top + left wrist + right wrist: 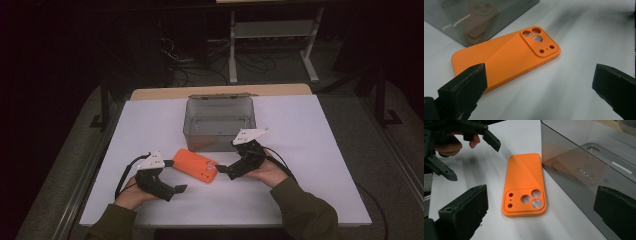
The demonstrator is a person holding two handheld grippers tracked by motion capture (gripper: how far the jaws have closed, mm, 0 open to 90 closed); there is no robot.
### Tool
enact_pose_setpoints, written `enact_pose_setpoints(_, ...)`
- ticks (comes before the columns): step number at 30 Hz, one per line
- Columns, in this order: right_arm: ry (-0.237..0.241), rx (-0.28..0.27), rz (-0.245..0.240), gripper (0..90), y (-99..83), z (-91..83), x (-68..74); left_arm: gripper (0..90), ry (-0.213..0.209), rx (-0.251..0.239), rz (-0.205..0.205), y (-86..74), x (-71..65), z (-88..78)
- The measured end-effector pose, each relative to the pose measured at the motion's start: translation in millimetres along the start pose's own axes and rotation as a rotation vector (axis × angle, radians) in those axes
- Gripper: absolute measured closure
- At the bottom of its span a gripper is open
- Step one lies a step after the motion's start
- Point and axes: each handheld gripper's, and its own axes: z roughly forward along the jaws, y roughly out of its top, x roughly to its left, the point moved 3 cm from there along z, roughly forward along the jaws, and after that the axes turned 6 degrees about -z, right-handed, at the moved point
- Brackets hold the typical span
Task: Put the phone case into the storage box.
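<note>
High view: orange phone case (195, 165) lies flat on the white surface (310, 150), just in front of a clear grey box (219, 122). Left gripper (176, 190) sits below-left of the case, jaws apart, nothing between them. Right gripper (223, 169) is at the case's camera-cutout end, v. close; contact can't be told.

Left gripper view: jaws wide apart, empty. Case (499, 56) ahead on the surface, back side up w/ cutouts at the far right end; box (474, 17) behind it shows the case's reflection.

Right gripper view: jaws apart, empty. Case (525, 180) between and ahead of them, cutout end nearest, box wall (579, 175) just beside its right edge. Left gripper (470, 155) open at upper left.
</note>
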Motion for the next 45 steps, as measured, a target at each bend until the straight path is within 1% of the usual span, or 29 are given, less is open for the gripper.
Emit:
enact_pose_setpoints(11,0.011,0.001,-0.006,0.0,7.4,10.6,2.9,0.0,-0.003,-0.001,0.000,0.2,0.2,-0.3)
enact_pose_setpoints(18,0.016,0.004,0.008,0.0,11.2,16.0,3.0,0.0,-0.003,-0.003,-0.001,0.2,0.2,-0.4)
enact_pose_setpoints(23,0.021,0.013,-0.007,0.0,15.5,20.7,4.2,0.0,-0.004,-0.002,-0.001,0.2,0.3,-0.5)
enact_pose_setpoints(31,0.034,0.044,-0.013,0.0,21.2,29.6,6.5,0.0,-0.001,-0.006,-0.003,0.2,1.3,-1.4)
enact_pose_setpoints(33,0.038,0.051,-0.008,0.0,22.3,31.9,7.8,0.0,-0.002,-0.006,-0.003,0.1,1.2,-1.3)
enact_pose_setpoints(39,0.045,0.086,-0.028,0.0,24.5,39.6,10.7,0.0,-0.002,-0.005,-0.001,0.2,1.0,-1.1)
enact_pose_setpoints(41,0.038,0.097,-0.043,0.0,25.4,41.6,11.5,0.0,-0.002,-0.007,-0.001,0.3,0.8,-1.2)
enact_pose_setpoints(43,0.043,0.109,-0.039,0.0,26.6,43.2,12.5,0.0,-0.003,-0.006,-0.001,0.3,0.6,-1.2)
enact_pose_setpoints(45,0.042,0.123,-0.047,0.0,27.1,45.0,12.8,0.0,-0.003,-0.006,0.000,0.3,0.4,-1.0)
